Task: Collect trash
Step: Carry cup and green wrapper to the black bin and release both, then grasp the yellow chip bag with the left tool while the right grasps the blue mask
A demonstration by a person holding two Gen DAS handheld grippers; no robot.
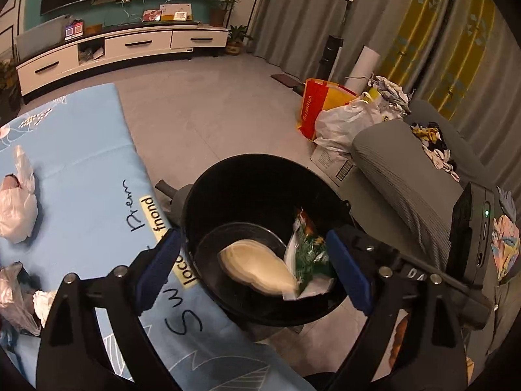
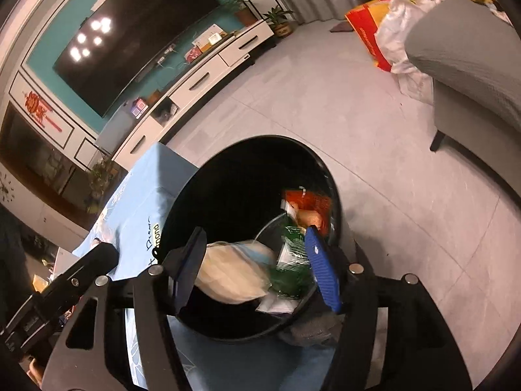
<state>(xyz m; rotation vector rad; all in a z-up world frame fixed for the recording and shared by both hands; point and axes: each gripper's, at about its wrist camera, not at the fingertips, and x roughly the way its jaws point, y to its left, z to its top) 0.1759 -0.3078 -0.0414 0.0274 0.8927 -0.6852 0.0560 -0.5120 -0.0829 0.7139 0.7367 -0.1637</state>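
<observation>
Black bin (image 1: 208, 195) holds face mask (image 1: 257, 268) | both my grippers, left gripper (image 1: 257, 270) and right gripper (image 2: 257, 270), spread empty | remaining plastic bag (image 1: 16, 202): light, limp, slippery; I'd pinch a bunched fold.

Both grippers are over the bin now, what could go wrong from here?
1. The black bin stands hard against the blue mat; swinging back for the crumpled plastic bags could knock it.
2. The open left gripper and open right gripper crowd one opening and may collide.
</observation>
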